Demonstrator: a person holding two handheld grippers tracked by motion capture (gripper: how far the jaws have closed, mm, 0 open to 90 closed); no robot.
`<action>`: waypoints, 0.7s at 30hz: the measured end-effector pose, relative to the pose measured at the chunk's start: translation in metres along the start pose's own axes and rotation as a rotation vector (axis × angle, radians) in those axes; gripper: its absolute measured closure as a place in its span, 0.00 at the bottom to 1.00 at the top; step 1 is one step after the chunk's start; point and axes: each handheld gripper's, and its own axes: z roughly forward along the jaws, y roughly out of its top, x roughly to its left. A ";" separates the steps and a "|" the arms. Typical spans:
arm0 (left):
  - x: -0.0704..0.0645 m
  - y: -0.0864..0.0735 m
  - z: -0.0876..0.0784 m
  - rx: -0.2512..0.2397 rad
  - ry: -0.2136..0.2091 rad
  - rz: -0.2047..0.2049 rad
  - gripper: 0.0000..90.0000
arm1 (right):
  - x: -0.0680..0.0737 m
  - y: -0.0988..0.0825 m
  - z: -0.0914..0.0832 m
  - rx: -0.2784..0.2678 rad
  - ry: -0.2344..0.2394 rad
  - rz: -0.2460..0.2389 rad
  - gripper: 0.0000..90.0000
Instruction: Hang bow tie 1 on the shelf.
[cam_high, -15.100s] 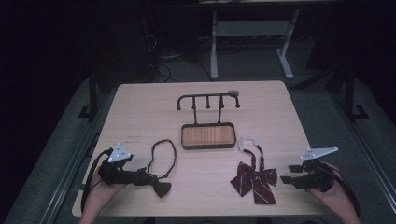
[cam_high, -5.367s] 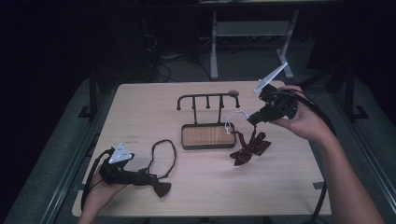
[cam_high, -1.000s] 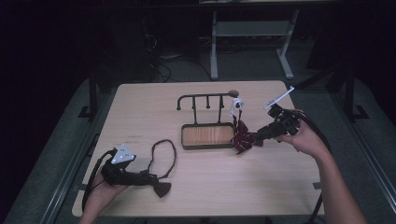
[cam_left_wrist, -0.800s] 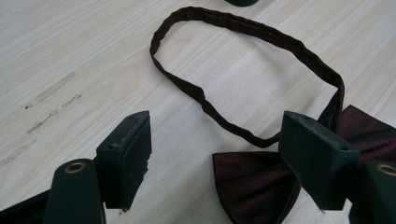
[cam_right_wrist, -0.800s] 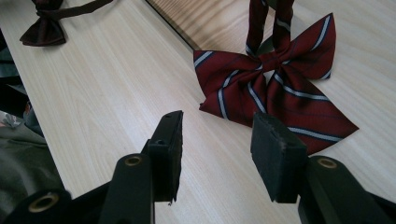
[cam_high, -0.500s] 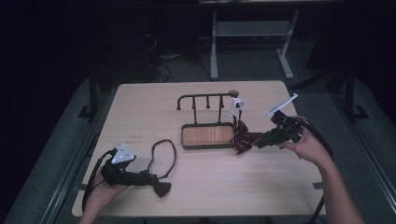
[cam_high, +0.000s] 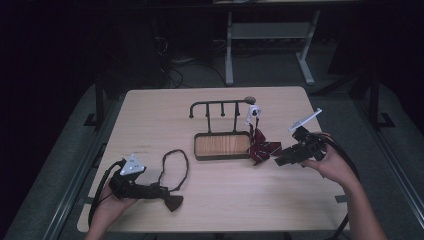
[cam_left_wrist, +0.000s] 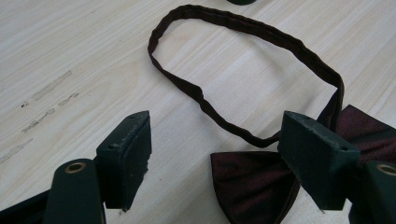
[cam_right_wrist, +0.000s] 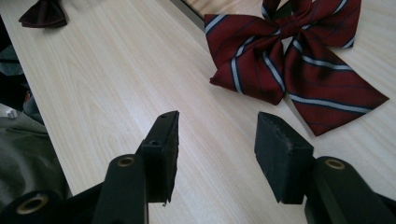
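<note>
Right tool: my right tool (cam_right_wrist: 212, 140) has its jaws apart with bare wood between them; they have just been opening, and nothing is held. It sits low over the worktop (cam_high: 150, 115), just short of the striped bow tie (cam_right_wrist: 299, 60).
Striped bow tie: its white neck strap (cam_high: 253, 112) is hooked over the right end of the stand's top rail, and the red bow (cam_high: 264, 150) droops to the worktop at the tray's right corner, touching the wood.
Left tool: my left tool (cam_left_wrist: 217, 154) is open too, jaws either side of the plain dark bow tie (cam_left_wrist: 254, 184) without pressing on it. One pad rests right by the knot.
Dark bow tie: flat on the worktop near the front left, its strap loop (cam_high: 175, 167) spread toward the stand.
Progress: I judge one of two ties hung and released. The dark one is not yet lifted, so about half remains.
Stand: a black rail with pegs (cam_high: 220, 106) over a base tray, mid-worktop.
Tray contents: the wooden-floored tray (cam_high: 222, 146) looks empty to me; the red bow lies outside its rim.
</note>
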 end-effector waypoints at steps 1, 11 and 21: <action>0.000 0.000 0.000 -0.001 0.000 0.000 0.29 | 0.000 -0.001 0.000 0.003 0.000 0.000 0.55; -0.001 0.000 0.000 0.001 -0.006 -0.011 0.29 | 0.003 -0.015 0.006 -0.003 0.005 0.006 0.53; 0.003 0.001 0.000 0.001 -0.009 -0.008 0.29 | 0.011 -0.026 0.011 -0.011 0.002 0.007 0.52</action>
